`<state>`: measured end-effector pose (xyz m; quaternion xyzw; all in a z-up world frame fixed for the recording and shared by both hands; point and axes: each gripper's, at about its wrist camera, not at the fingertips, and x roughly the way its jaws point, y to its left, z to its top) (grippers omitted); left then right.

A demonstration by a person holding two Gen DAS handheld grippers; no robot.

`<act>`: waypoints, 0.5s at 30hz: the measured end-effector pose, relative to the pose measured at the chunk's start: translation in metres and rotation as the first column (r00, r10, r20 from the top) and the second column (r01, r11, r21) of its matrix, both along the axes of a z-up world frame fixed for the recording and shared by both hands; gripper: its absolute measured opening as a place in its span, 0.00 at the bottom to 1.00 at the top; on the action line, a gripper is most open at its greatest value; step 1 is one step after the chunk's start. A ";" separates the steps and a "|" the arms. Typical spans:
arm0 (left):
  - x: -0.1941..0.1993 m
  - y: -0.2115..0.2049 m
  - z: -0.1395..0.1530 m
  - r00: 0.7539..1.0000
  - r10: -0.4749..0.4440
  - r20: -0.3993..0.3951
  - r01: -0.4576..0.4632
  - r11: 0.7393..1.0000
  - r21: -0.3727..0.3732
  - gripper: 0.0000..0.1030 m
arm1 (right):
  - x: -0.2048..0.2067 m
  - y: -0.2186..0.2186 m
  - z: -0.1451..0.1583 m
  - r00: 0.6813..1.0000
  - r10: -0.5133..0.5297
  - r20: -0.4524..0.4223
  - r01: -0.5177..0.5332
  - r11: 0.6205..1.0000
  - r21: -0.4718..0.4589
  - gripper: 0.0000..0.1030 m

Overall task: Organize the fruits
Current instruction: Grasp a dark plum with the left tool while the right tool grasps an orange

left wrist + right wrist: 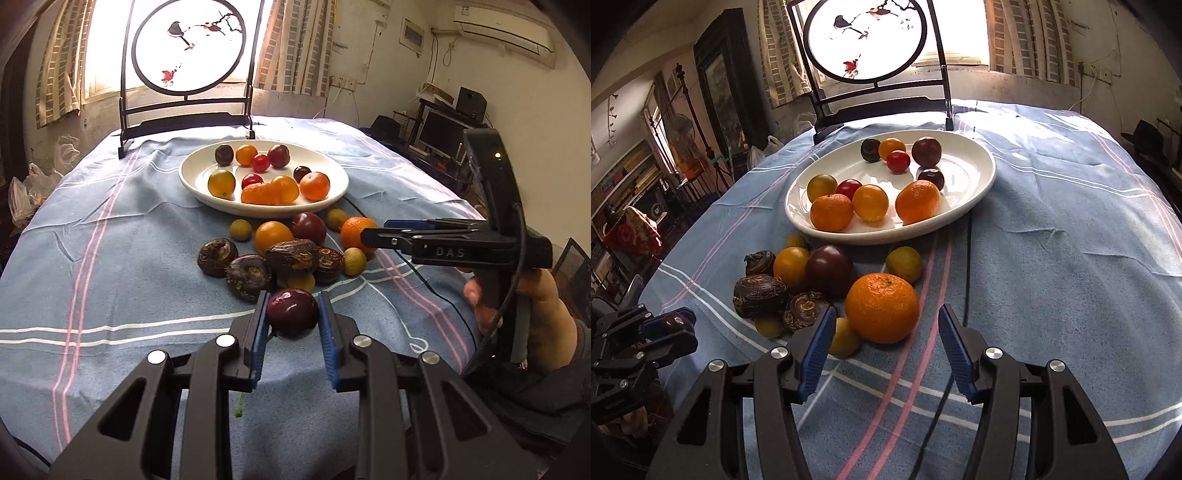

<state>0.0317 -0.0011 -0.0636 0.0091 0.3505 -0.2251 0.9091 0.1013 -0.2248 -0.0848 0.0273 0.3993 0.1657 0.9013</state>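
We count about ten small fruits already in the oval white ceramic plate [975, 192] toward the bench's far edge; a loose heap is left just in front of it. Left tongs [292, 314] are clamped on a dark purple round plum [291, 312], lifted; right tongs [886, 350] are apart near the big orange mandarin [882, 307].
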 end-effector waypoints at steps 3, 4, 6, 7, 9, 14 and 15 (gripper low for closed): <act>0.001 0.007 -0.001 1.000 0.011 -0.009 -0.011 1.000 -0.007 0.24 | 0.012 0.009 -0.004 0.999 -0.030 -0.027 0.030 0.999 -0.026 0.51; 0.002 0.008 -0.002 1.000 0.013 -0.015 -0.014 1.000 -0.010 0.24 | 0.015 0.011 -0.006 0.998 -0.044 -0.033 0.043 0.998 -0.038 0.45; 0.004 0.011 -0.005 1.000 0.019 -0.023 -0.019 1.000 -0.017 0.24 | 0.013 0.013 -0.007 0.999 -0.043 -0.029 0.041 0.998 -0.045 0.43; 0.005 0.012 -0.005 0.999 0.021 -0.025 -0.022 1.000 -0.019 0.24 | 0.010 0.013 -0.007 0.999 -0.042 -0.021 0.041 0.998 -0.049 0.43; 0.006 0.016 -0.005 0.999 0.027 -0.022 -0.027 0.999 -0.024 0.24 | 0.003 0.007 -0.003 0.999 -0.046 0.001 0.046 0.999 -0.012 0.43; 0.022 0.028 0.014 0.999 0.034 -0.004 -0.035 0.997 -0.069 0.24 | -0.014 -0.017 0.027 0.993 -0.060 0.106 0.052 0.996 0.072 0.43; 0.028 0.029 0.019 0.999 0.036 0.000 -0.036 0.997 -0.075 0.24 | -0.014 -0.023 0.036 0.989 -0.075 0.127 0.065 0.994 0.084 0.43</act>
